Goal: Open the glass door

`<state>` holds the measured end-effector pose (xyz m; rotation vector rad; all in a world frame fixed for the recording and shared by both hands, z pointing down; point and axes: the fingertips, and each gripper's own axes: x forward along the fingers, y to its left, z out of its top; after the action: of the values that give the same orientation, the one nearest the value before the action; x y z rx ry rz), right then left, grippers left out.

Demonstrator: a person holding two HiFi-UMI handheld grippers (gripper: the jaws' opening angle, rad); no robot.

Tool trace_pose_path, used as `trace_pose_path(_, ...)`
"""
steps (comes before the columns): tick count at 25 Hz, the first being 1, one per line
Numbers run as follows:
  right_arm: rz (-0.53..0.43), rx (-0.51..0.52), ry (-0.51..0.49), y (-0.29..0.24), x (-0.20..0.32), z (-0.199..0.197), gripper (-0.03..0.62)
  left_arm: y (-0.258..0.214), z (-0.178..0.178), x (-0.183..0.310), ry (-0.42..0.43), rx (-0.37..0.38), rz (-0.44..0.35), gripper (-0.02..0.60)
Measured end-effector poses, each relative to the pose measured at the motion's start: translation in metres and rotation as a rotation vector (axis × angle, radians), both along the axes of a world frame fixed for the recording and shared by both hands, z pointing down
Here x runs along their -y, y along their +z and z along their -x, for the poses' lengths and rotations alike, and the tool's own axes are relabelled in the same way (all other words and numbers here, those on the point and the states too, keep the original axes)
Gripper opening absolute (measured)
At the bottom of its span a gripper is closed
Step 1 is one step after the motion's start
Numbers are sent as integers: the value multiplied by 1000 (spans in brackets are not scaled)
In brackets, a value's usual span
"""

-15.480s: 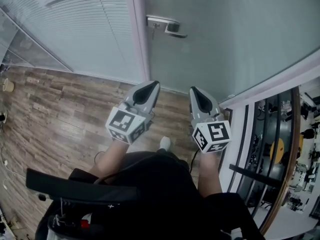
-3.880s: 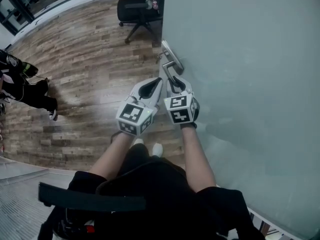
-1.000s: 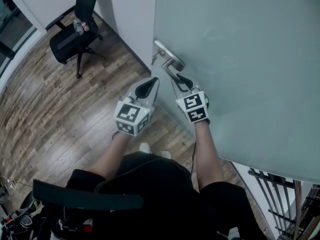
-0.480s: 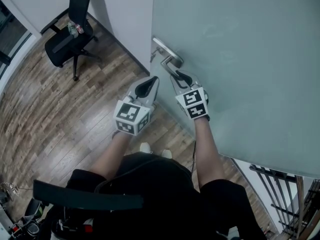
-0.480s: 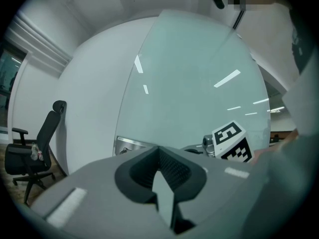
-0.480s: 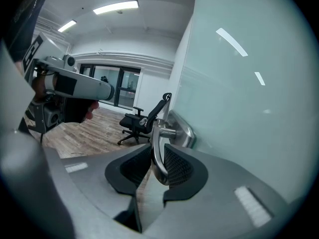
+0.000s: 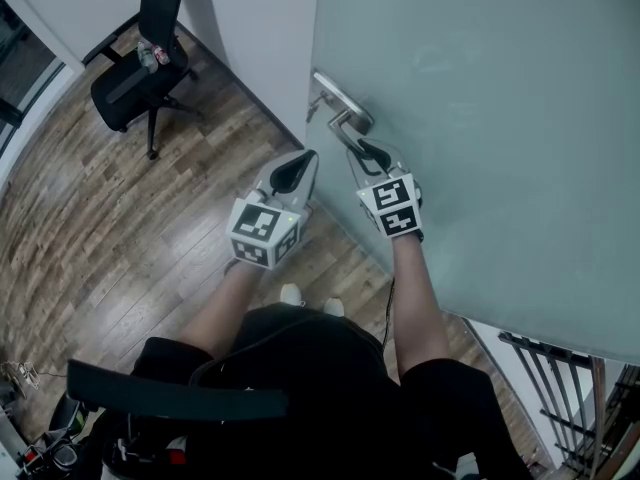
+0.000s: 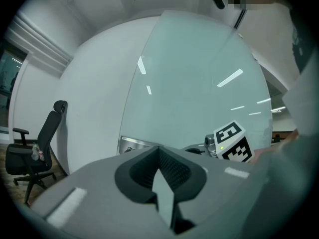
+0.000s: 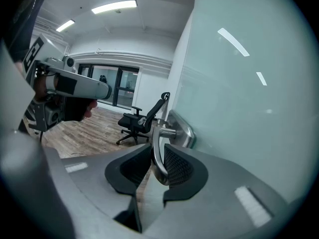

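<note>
The frosted glass door (image 7: 480, 118) stands swung open, its free edge toward the white wall. Its metal lever handle (image 7: 343, 126) hangs from a steel plate (image 7: 338, 90). My right gripper (image 7: 366, 154) is shut on the lever; in the right gripper view the lever (image 9: 158, 133) runs down between the two pads of the gripper (image 9: 158, 156). My left gripper (image 7: 299, 160) floats just left of it, shut and holding nothing, apart from the door. In the left gripper view the left gripper (image 8: 159, 149) points level at the door (image 8: 189, 93).
A black office chair (image 7: 140, 63) stands on the wood floor (image 7: 120, 198) at the upper left, near the white wall (image 7: 250, 18). The person's feet are below the grippers. A dark metal rack (image 7: 560, 388) shows at the lower right past the door's bottom edge.
Long before, the door was closed and both grippers hung free. Over the last second the door edge and handle drifted slightly right in the head view; the right gripper's hold is unchanged.
</note>
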<state>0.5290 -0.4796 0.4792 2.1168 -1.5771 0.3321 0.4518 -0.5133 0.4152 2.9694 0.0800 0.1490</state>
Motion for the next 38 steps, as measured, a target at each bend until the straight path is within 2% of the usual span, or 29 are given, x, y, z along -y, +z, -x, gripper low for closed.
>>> trace_pose_path(16, 8, -18, 25, -1, 0, -4, 86, -2, 16, 4, -32, 4, -8, -2)
trace_pose_path(29, 21, -77, 21, -1, -2, -6, 87, 2, 50, 17, -157, 15, -11, -2)
trace_pose_path(34, -16, -81, -21, -17, -5, 1, 87, -5, 59, 12, -206, 12, -18, -2)
trace_pose_path(38, -95, -54, -38, -33, -20, 6, 87, -4, 64, -2, -240, 16, -28, -1)
